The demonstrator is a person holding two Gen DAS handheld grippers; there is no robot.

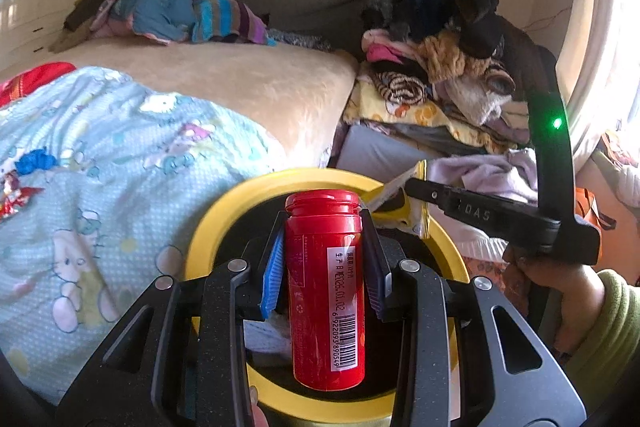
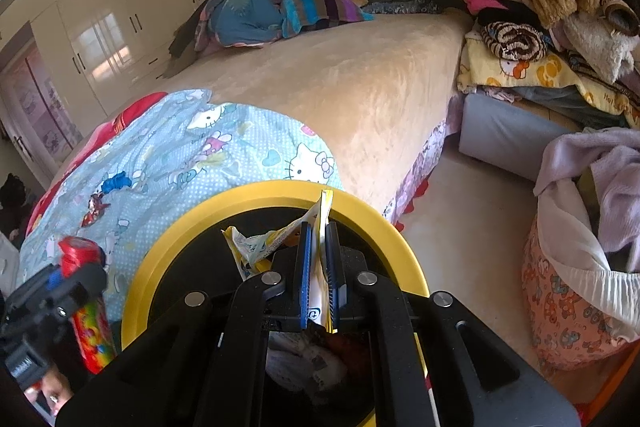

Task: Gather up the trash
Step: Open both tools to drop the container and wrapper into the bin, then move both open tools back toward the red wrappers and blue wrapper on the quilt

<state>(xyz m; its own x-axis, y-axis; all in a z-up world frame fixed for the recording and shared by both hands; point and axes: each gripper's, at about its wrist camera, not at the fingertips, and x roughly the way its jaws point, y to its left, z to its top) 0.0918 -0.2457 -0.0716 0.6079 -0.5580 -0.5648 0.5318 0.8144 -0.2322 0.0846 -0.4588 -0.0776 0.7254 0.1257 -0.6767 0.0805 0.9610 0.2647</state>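
Both claws are loaded and poised over the same mouth. My left gripper (image 1: 324,259) has its jaws part-open, the blue pads pressing either side of a red plastic candy tube (image 1: 326,291), held upright with its capless threaded neck pointing away from me and the barcode label facing the camera. I grip it around the upper body, I judge so that it hangs steady and will fall bottom-first when I let go. It sits directly above the yellow-rimmed bin (image 1: 208,227), whose black-lined inside already shows some crumpled white paper below.

My right gripper (image 2: 319,267) is pinched fully together on a flat yellow-and-white snack wrapper (image 2: 320,227), which stands up between the pads, one crumpled end flopping to the left over the bin's opening. A thin foil like this needs a tight pinch or it slips, which is why those jaws are shut so hard.

From the right wrist view the tube looks to be beside the rim rather than over it, so which it is I cannot say.

More litter waits on the Hello Kitty blanket (image 2: 192,155): a red-and-blue candy wrapper (image 2: 96,207), well apart from the bin. Beyond lie the beige bed (image 2: 360,75), piled clothes (image 2: 540,11) and a laundry basket (image 2: 568,307).
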